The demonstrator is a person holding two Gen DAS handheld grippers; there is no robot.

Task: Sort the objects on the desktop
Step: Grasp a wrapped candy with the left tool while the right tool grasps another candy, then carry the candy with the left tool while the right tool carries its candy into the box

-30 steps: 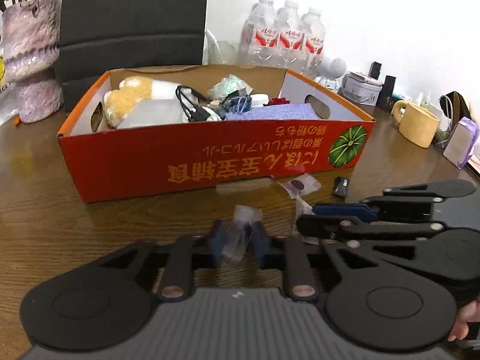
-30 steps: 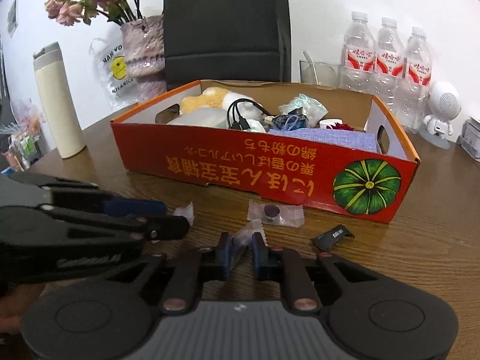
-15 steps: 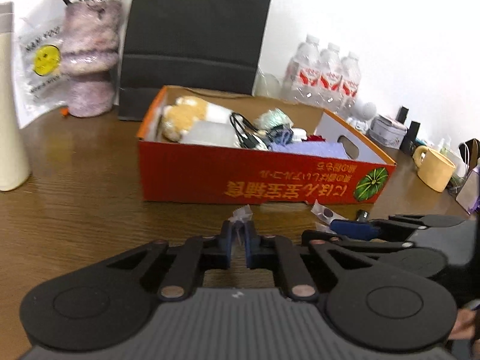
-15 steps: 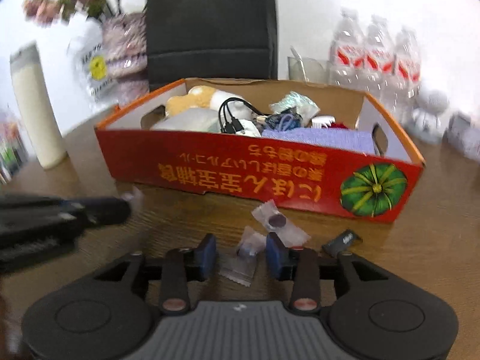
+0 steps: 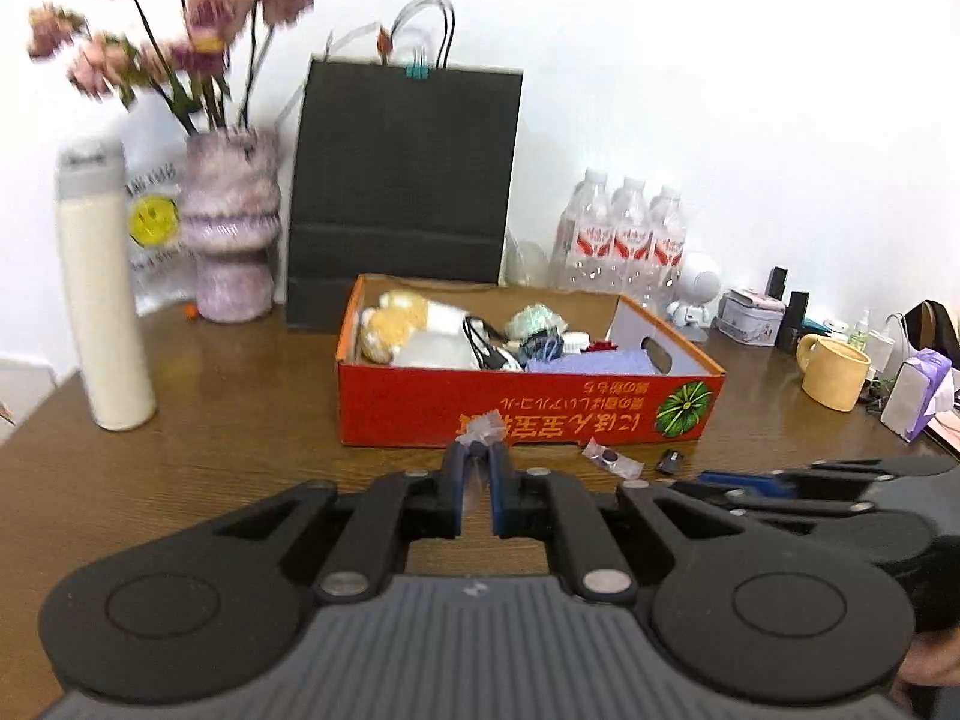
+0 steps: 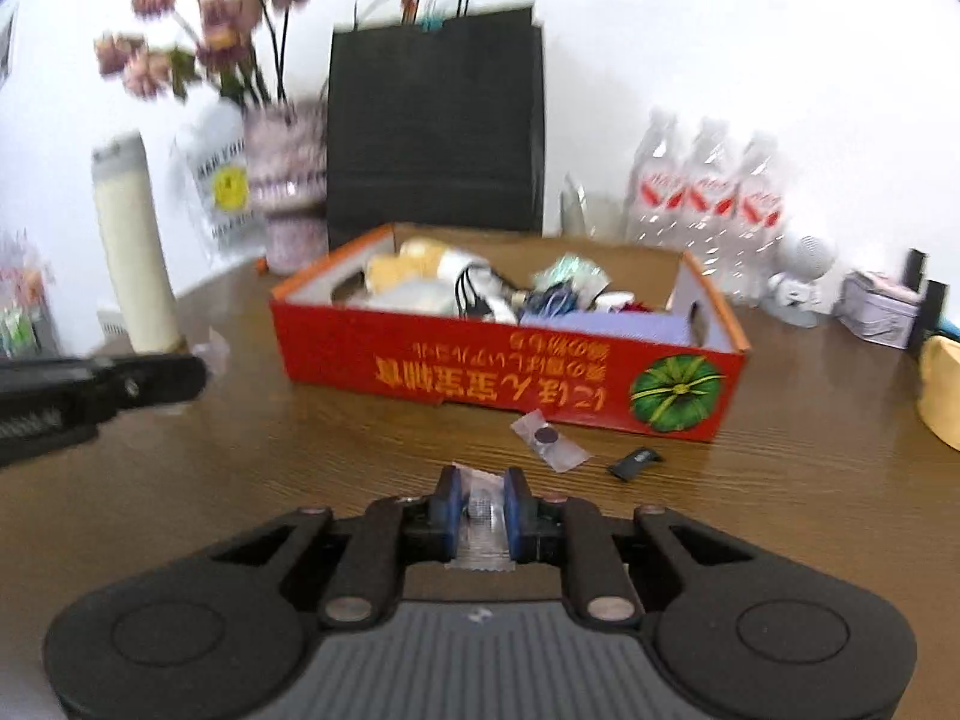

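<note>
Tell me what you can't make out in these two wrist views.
- Clear packet in right claw: contents blurred, right wrist view.
- Packet in left claw: contents too small, left wrist view.
- Red box contents: front wall hides the lower layers.
- Yellow mug: cut off, right edge.

We are seeing bright, even daylight washing out the white wall (image 5: 720, 90) beyond the jaws, with soft glare lying on the brown table (image 5: 210, 420) ahead of them. Motion blur is smearing the flowers (image 5: 180, 30) and the water bottles (image 6: 708, 180) far ahead, while fisheye bending is darkening the corners.
</note>
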